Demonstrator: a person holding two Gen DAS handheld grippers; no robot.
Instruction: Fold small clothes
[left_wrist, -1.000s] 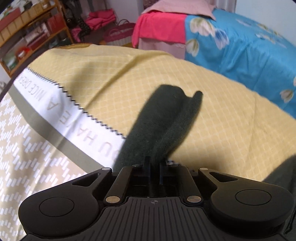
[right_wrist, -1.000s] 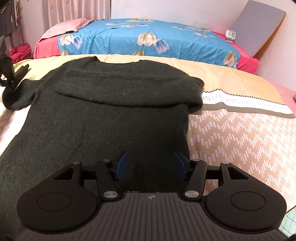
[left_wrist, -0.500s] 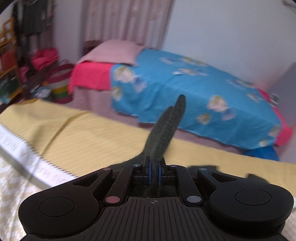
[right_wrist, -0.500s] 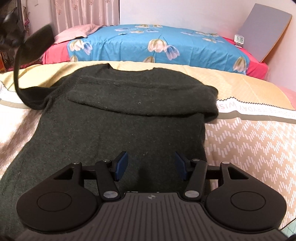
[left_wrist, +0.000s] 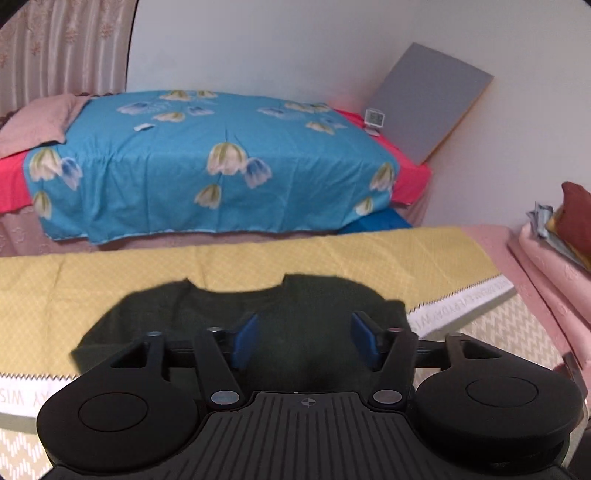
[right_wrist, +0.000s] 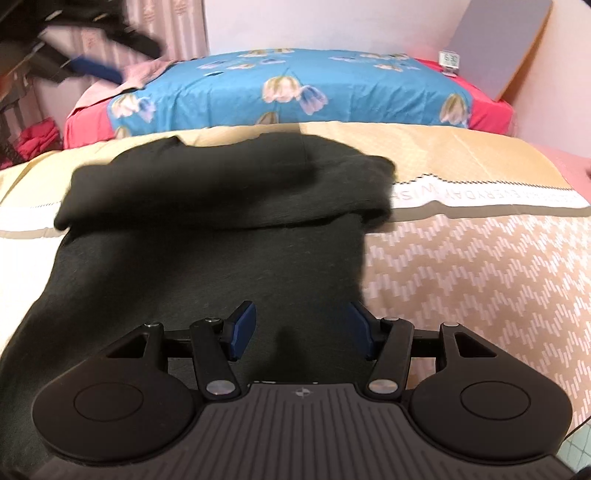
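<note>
A dark, near-black sweater (right_wrist: 207, 251) lies flat on the yellow and beige patterned cloth (right_wrist: 480, 280). Both sleeves are folded across its chest as a thick band (right_wrist: 229, 192). In the left wrist view the sweater (left_wrist: 306, 314) lies under my left gripper (left_wrist: 306, 341), which is open and empty above its upper part. My right gripper (right_wrist: 301, 334) is open and empty above the sweater's lower body. The left gripper also shows blurred at the top left of the right wrist view (right_wrist: 92, 68).
A bed with a blue flowered cover (left_wrist: 207, 162) stands behind the work surface. A grey board (left_wrist: 428, 99) leans on the wall beside a small clock (left_wrist: 373, 119). Folded pink bedding and cloths (left_wrist: 554, 236) are stacked at the right.
My left gripper carried the left sleeve up and across the chest, then let it go and opened. The sleeve now lies over the other folded sleeve. My right gripper stayed open.
</note>
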